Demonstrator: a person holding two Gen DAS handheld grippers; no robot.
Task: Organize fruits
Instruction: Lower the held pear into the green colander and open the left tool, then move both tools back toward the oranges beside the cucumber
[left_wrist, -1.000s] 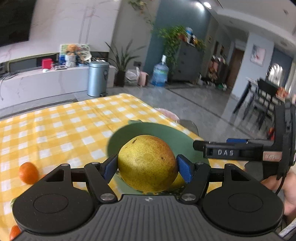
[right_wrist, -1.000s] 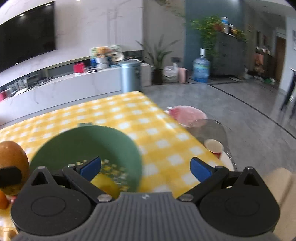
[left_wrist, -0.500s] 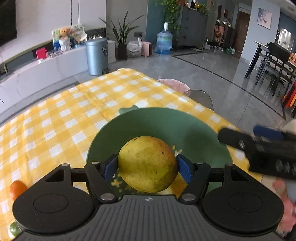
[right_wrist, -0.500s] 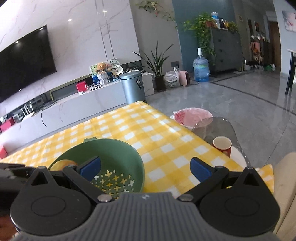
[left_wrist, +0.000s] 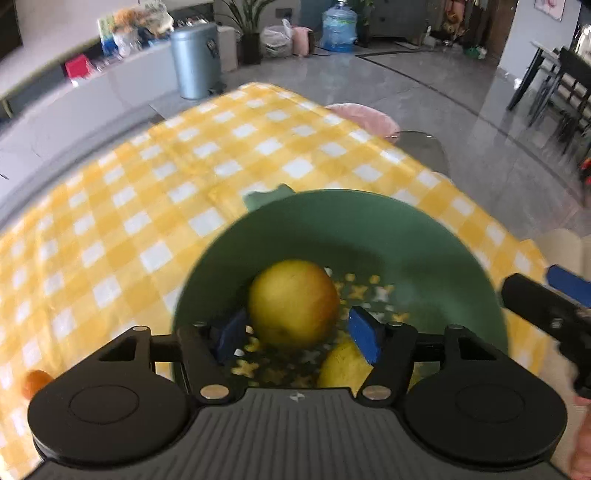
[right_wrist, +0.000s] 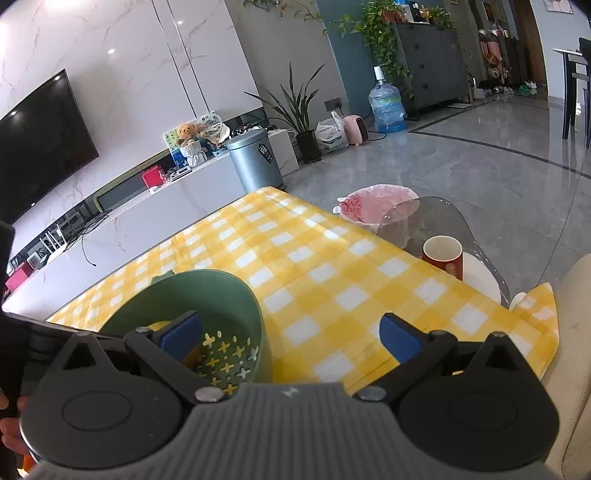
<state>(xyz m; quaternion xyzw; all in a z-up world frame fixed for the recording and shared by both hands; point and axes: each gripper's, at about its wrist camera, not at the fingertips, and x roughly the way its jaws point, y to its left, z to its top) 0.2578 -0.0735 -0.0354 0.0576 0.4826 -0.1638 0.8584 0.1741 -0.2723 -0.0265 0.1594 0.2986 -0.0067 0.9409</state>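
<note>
Now | pear (left_wrist: 293, 302) in green colander (left_wrist: 424, 236) | lemon (left_wrist: 343, 363) beside | orange (left_wrist: 36, 382) outside

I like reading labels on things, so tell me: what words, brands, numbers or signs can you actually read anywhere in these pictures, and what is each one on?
No text can be read in either view.
Grey bin: a dark sticker, too small to read.
Left gripper body: a small pale mark, a logo and not letters.
Right gripper body: the same kind of mark.
Red cup: a faint pale pattern, too blurred to read.
Water jug: no legible label.
</note>
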